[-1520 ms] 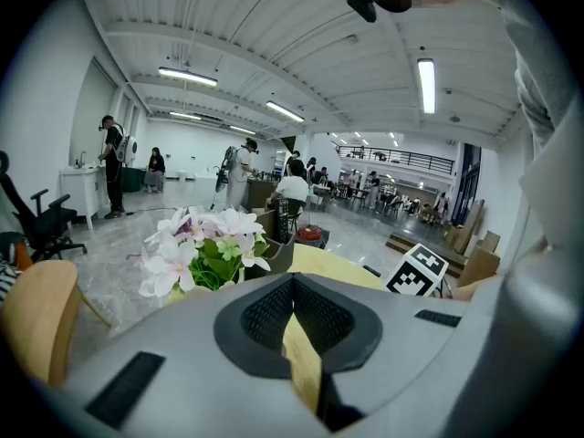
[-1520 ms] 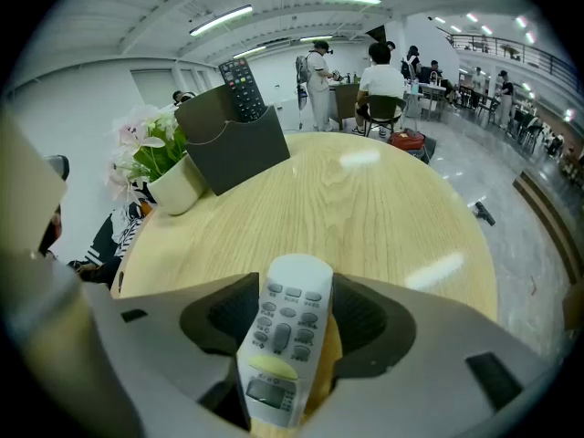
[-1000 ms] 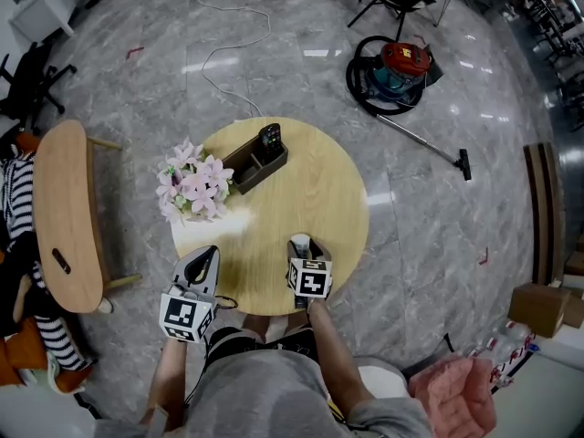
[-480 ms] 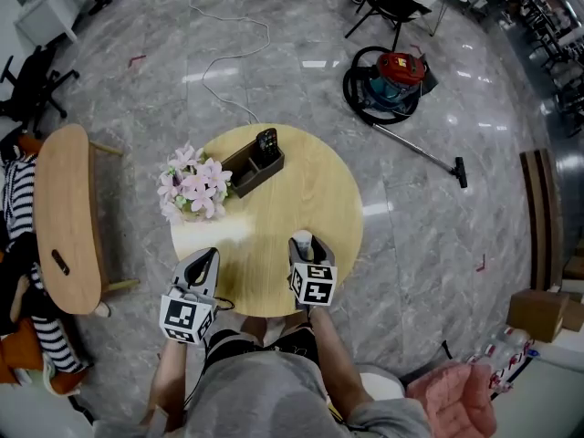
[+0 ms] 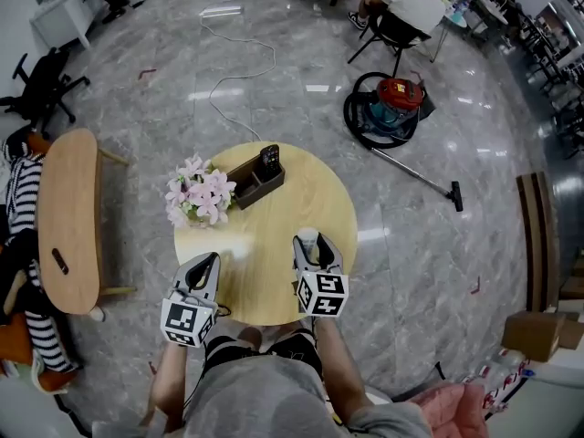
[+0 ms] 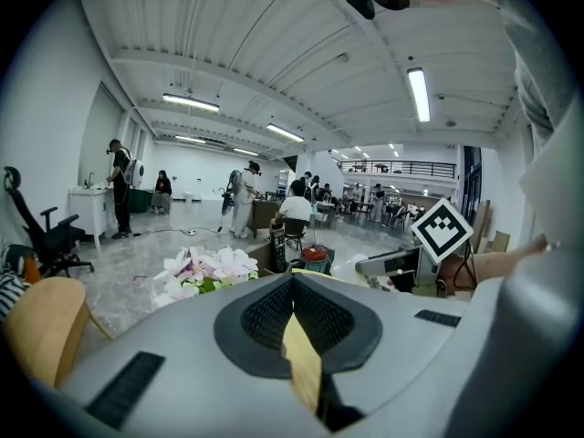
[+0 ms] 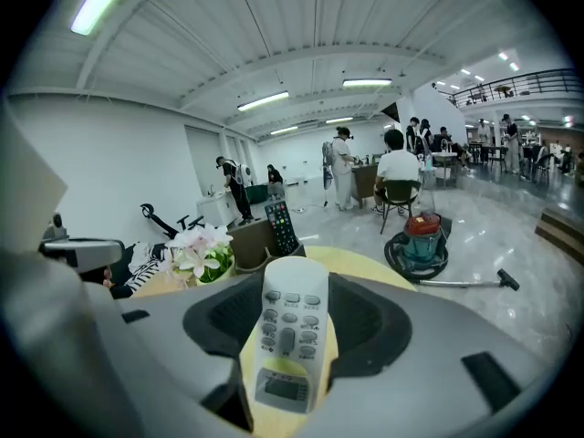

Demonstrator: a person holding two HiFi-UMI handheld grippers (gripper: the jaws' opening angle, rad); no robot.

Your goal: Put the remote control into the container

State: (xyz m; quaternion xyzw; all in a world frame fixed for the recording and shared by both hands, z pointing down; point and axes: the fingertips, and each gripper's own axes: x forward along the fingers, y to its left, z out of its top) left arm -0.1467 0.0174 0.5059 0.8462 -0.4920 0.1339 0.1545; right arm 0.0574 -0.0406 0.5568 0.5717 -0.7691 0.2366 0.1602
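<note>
Your right tool is clamped on the white remote control. The remote lies lengthwise between the jaws with its buttons facing up. Its rounded end pokes out past the tips toward 12 o'clock, and its small display sits back near the tool's body. From your head view, this tool hangs over the round wooden counter, at about 4 o'clock from the counter's middle.

The brown container sits well apart from the tool, near the far rim of the counter. It is at roughly 11 o'clock from the tool's tips and at 12 o'clock from the counter's middle. A black remote stands upright in the container's right-hand end. In the right gripper view, the container and that black remote show just above the white remote's tip, a little toward 11 o'clock.

A bunch of pink and white flowers stands at the counter's 10 o'clock, just beside the container's left end.

Your left tool is at the counter's 7 o'clock edge. Its jaws are together at the tips, with nothing between them.

A red and teal vacuum cleaner sits on the floor off the counter's 1 o'clock side.
</note>
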